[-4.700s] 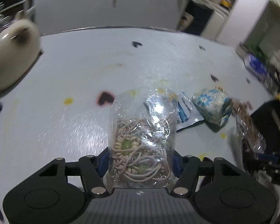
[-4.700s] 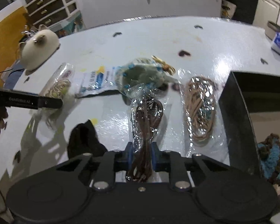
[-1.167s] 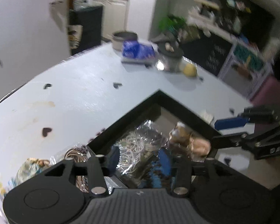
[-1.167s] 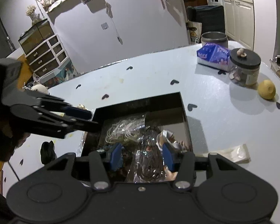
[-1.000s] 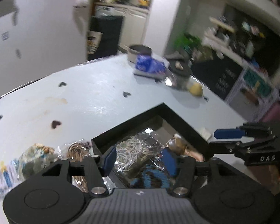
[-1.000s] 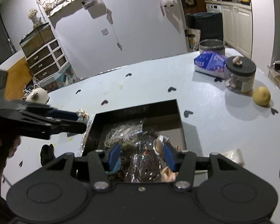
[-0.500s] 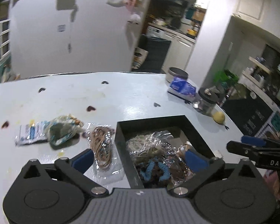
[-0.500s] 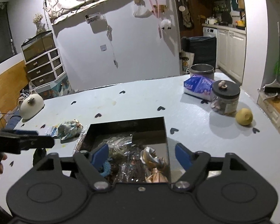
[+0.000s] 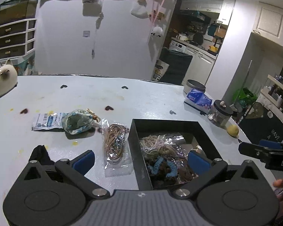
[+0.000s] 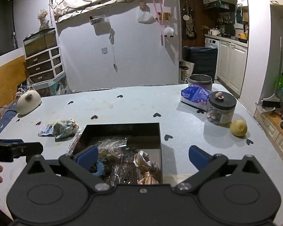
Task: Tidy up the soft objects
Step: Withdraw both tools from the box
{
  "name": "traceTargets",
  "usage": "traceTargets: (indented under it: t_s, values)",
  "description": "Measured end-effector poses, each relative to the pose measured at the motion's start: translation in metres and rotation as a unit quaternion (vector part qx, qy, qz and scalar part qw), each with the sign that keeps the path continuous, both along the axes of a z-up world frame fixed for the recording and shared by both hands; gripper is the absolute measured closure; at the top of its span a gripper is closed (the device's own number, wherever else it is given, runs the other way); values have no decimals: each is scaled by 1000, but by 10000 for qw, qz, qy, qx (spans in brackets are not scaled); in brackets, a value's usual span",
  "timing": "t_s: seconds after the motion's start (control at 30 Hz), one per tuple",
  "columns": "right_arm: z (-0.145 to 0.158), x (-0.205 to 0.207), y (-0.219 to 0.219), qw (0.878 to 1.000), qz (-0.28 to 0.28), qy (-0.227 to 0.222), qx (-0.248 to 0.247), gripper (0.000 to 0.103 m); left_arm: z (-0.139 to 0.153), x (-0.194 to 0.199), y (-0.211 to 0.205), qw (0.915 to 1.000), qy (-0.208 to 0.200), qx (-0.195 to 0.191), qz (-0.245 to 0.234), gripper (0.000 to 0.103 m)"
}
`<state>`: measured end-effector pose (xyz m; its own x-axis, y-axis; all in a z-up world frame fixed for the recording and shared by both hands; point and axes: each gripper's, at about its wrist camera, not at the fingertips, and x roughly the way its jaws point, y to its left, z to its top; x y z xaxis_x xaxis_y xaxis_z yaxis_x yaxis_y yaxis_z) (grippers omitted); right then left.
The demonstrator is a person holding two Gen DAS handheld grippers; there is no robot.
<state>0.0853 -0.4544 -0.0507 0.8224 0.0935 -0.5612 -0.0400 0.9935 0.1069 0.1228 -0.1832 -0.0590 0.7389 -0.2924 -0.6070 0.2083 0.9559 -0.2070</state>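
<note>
Both tools released — the left gripper [image 9: 140, 159] wide and empty, the right gripper [image 10: 142, 156] still opening over the black box [image 9: 134, 146]; the bagged cords [image 9: 115, 143] lie lengthwise just left of the box, lower centre — nearer the left.

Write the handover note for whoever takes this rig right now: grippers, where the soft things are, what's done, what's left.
Left gripper: open, nothing between its fingers.
Right gripper: jaws opening, empty, above the black box.
In the box: a clear bag of pale cords, a blue and brown knitted piece, more clear bags and a cream fabric flower.
Outside it, on the table: a bag of tan cords beside the box's left wall, a wrapped greenish bundle, a flat blue and white packet, a black cloth.
Left to do: probably those four, nearest bag first.
</note>
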Motion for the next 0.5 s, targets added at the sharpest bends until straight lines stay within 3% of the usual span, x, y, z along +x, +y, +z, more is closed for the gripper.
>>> traceTargets:
  t_s: [0.5]
  values:
    - [-6,3,25,9999,-130,-37,33,0,-4,-5,39,9996,-39,99,268,0]
